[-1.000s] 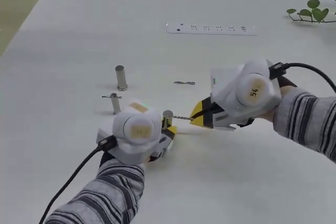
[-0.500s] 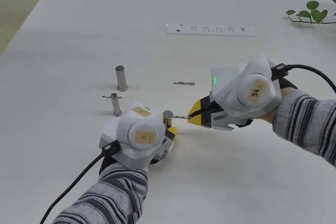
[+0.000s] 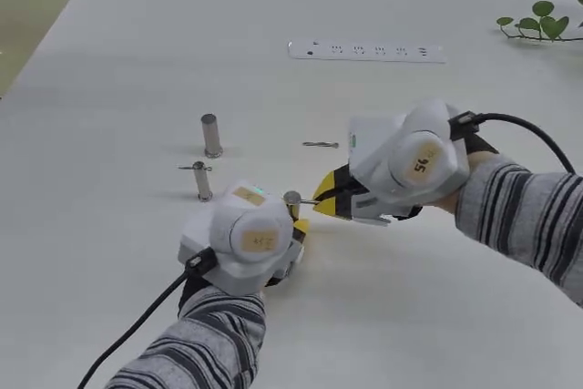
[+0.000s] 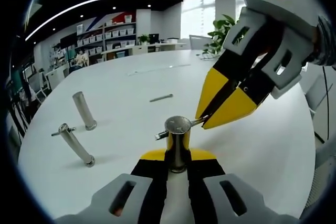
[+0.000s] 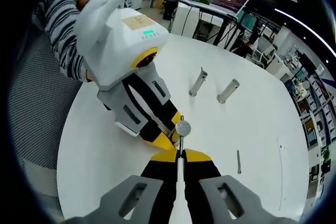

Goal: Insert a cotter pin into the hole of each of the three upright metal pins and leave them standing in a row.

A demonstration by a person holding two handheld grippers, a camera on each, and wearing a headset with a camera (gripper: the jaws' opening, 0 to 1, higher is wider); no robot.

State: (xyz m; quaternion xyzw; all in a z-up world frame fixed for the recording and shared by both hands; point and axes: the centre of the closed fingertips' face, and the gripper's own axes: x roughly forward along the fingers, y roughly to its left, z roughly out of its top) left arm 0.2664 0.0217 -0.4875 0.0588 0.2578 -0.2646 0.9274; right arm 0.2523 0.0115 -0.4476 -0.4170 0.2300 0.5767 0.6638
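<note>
Head view: the left gripper (image 3: 293, 223) is clamped on the pin (image 3: 291, 199), which stands upright on the table (image 3: 137, 61). The right gripper (image 3: 321, 203) pinches the cotter (image 3: 308, 202), whose far end meets the pin's head. To the left stands a second pin (image 3: 202, 179) with a cotter across its top, and behind it a bare pin (image 3: 210, 135). A spare cotter (image 3: 321, 144) lies flat, well apart from them. A power strip (image 3: 367, 50) lies farther back.

Left gripper view: the yellow-tipped jaws grip the pin's shank. The cotter passes through the pin's head. Its tip pokes out on the left, and its other end sits between the right gripper's closed jaws.

Right gripper view: the jaws squeeze the cotter, which points straight at the pin's round head. The left gripper holds the pin from the far side.
</note>
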